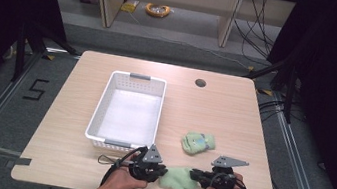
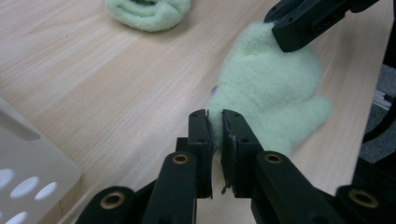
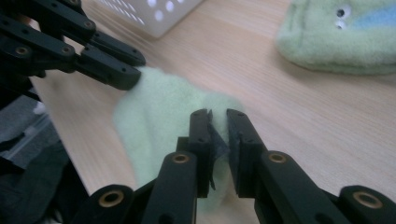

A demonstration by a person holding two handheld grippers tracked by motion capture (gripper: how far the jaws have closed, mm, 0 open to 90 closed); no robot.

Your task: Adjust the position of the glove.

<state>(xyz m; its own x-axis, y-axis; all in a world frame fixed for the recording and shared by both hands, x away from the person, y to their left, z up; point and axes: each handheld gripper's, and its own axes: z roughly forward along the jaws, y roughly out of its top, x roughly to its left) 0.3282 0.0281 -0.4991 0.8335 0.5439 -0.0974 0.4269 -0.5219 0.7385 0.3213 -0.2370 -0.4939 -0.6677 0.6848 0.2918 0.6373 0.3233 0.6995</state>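
Pale green fleece sock is lying at the near edge of the table, between both hands. Left tongs are pinching its left edge, clamped on the fabric; right tongs are clamping the opposite edge. Judging: light, limp, compressible cloth; edge grips should be holding without slipping. Second sock and white basket are sitting farther back.

Both forearms come in from the near edge, hands wrapped around the gripper bodies. The left gripper points right and the right gripper points left, tips facing each other, near together. Each has its fingers pinched nearly closed.
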